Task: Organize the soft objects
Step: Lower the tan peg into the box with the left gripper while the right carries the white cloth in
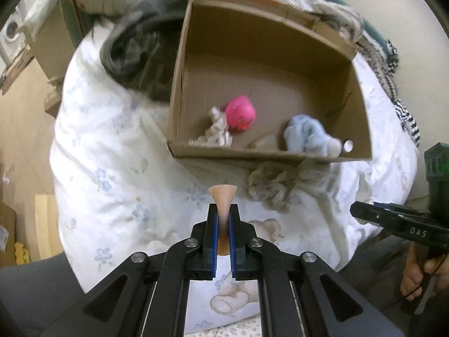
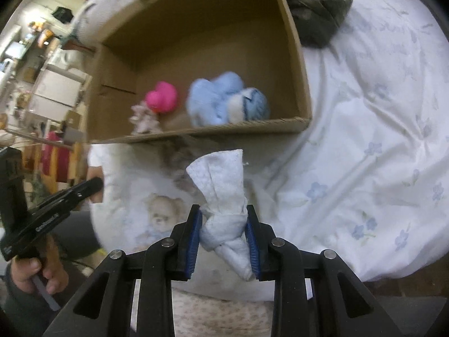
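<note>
Beside floral bedspread (image 1: 112, 154), "DAS" gripper (image 1: 354, 211)

Open cardboard box (image 1: 179, 84) on the quilt — pink duck (image 1: 240, 114), blue plush (image 1: 307, 136), beige rag (image 1: 216, 127) inside.

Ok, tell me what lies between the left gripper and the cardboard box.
Left wrist view: a grey-beige knitted bundle lies on the floral duvet, against the box.

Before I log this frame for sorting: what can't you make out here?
- Peach item in the left tongs: pads hide most of it, left view.
- Grey knit: box wall covers its top, left view.
- Blue plush: blurred, right view.
- White cloth in the right tongs: tail hidden.
</note>
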A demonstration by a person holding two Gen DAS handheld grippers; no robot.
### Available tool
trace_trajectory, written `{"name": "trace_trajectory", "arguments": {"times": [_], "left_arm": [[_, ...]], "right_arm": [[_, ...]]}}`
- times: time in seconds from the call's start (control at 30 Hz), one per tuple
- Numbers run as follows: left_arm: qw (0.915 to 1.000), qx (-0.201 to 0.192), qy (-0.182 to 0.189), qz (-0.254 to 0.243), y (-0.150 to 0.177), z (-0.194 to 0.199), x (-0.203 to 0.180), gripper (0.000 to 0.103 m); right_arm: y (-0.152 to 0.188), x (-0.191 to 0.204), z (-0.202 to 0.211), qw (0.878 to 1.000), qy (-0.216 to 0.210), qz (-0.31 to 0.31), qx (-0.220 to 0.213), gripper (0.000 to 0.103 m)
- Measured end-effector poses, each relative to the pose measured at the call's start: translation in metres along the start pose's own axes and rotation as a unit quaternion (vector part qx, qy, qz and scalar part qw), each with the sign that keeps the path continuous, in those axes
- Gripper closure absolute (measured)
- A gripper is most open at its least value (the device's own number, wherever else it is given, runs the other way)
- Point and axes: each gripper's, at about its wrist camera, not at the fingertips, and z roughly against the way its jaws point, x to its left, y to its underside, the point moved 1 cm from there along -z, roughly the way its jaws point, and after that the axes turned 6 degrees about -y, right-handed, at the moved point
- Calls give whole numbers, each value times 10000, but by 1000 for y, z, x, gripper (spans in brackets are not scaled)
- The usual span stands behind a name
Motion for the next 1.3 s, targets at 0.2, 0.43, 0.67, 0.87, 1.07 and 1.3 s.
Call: {"name": "trace_trajectory", "arguments": {"times": [0.2, 0.43, 0.67, 0.87, 1.07, 1.3], "left_arm": [[9990, -423, 79, -72, -16, 31, -8, 97], [9972, -736, -8, -100, -51, 39, -19, 97], [9959, -861, -163, -232, -82, 31, -28, 97], [9942, -975, -324, -317, -88, 8, -33, 97], [9962, -781, -305, -223, -85, -19, -35, 97], [9966, -724, -281, -290, -84, -28, -44, 96]], "right_arm": [[-17, 18, 37, 9962, -454, 311, -682, 71], [-45, 28, 54, 9891, -689, 372, -1248, 71], [-66, 26, 46, 9872, -715, 301, -1393, 71], [-73, 27, 27, 9895, -609, 236, -1286, 71], [-73, 27, 11, 9923, -471, 243, -1122, 71], [-81, 28, 1, 9935, -381, 212, -1056, 71]]}}
